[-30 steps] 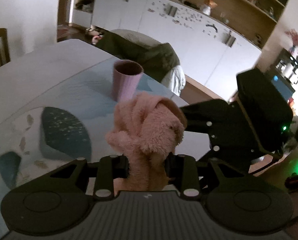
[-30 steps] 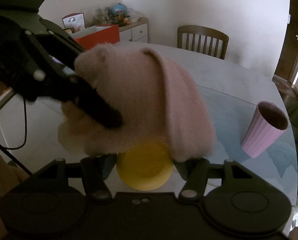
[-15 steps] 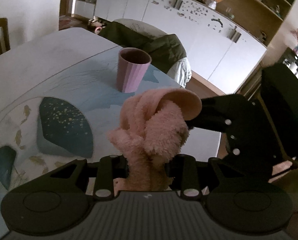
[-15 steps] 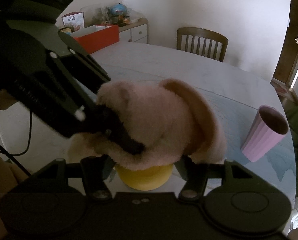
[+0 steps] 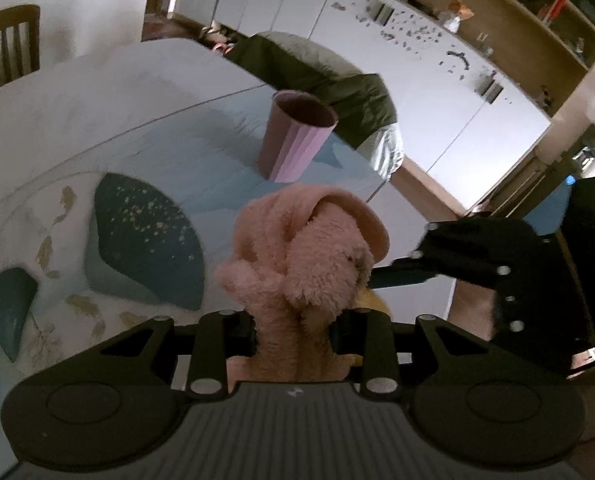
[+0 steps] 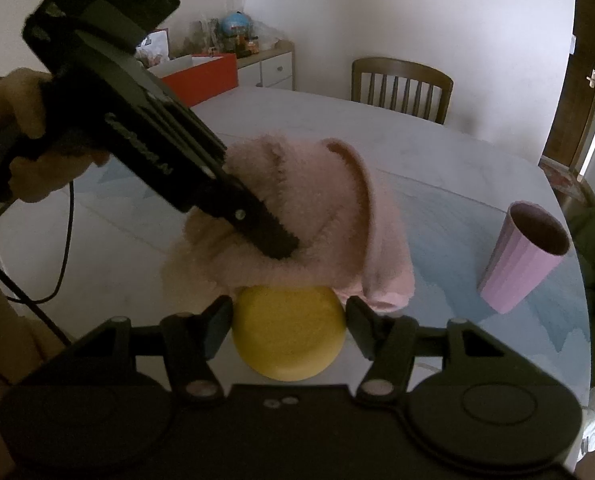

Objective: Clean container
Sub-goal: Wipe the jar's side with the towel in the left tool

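Observation:
My left gripper point(image 5: 293, 332) is shut on a fluffy pink cloth point(image 5: 301, 264), which bunches up in front of its fingers. In the right wrist view my right gripper point(image 6: 289, 320) is shut on a round yellow container point(image 6: 289, 336), held from both sides. The pink cloth point(image 6: 329, 220) lies over the container's far side and hides its mouth. The left gripper point(image 6: 277, 244) comes in from the upper left, held by a hand, and presses the cloth down. In the left wrist view only a sliver of the yellow container point(image 5: 371, 300) shows beside the right gripper point(image 5: 397, 272).
A ribbed pink cup point(image 6: 525, 256) stands upright on the glass-topped table point(image 6: 437, 152), to the right of the container. A wooden chair point(image 6: 401, 84) is behind the table, with a red box point(image 6: 205, 80) at the back left. A cable point(image 6: 57, 264) hangs from the left gripper.
The left gripper has moved down and away from the right camera, bringing the cloth lower onto the yellow container. The right gripper keeps its hold on the container.

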{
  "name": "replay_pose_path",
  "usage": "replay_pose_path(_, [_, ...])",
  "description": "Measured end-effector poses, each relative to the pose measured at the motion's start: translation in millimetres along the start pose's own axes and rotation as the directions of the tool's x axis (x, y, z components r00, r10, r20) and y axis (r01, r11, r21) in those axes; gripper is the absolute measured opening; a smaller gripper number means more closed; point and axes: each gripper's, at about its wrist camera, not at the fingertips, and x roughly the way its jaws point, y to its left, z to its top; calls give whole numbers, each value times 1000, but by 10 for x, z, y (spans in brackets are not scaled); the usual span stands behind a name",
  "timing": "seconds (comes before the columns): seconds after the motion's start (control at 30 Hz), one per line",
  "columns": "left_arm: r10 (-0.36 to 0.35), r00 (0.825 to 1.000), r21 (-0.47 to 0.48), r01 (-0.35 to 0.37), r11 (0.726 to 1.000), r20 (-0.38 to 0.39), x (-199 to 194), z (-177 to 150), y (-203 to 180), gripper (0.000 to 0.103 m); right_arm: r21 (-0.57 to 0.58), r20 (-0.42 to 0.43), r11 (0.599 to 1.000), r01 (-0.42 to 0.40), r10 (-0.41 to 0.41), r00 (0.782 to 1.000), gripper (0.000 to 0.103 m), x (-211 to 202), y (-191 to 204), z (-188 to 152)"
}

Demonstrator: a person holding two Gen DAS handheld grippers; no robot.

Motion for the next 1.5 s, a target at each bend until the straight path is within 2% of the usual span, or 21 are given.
replay_pose_path(0.4, [52, 996, -95, -59, 994, -75, 369, -204, 225, 30, 23, 18, 999, -32, 31, 999, 61, -84, -130, -145])
replay_pose_path(0.67, [109, 986, -153, -128, 980, -125, 553, -418, 394, 30, 29, 24, 998, -53, 52, 998, 61, -63, -185, -127])
replay_pose_path(0.83, [113, 989, -203, -130, 971, -94, 442, -443, 394, 30, 30, 16, 998, -60, 59, 998, 61, -25, -191, -83])
replay_pose_path(1.1, [104, 994, -204, -94, 974, 37, -218, -361, 164, 30, 0, 4, 998, -61, 61, 998, 61, 5, -152, -32])
replay_pose_path(1.3, [51, 993, -151, -34, 988, 110, -498, -225, -158, 30, -40, -3, 998, -54, 54, 999, 61, 40, -72, 12])
replay_pose_path(1.5, [17, 995, -42, -13, 999, 96, -410, -117, -478, 30, -71, -8, 996, -45, 45, 999, 61, 82, -1, 59])
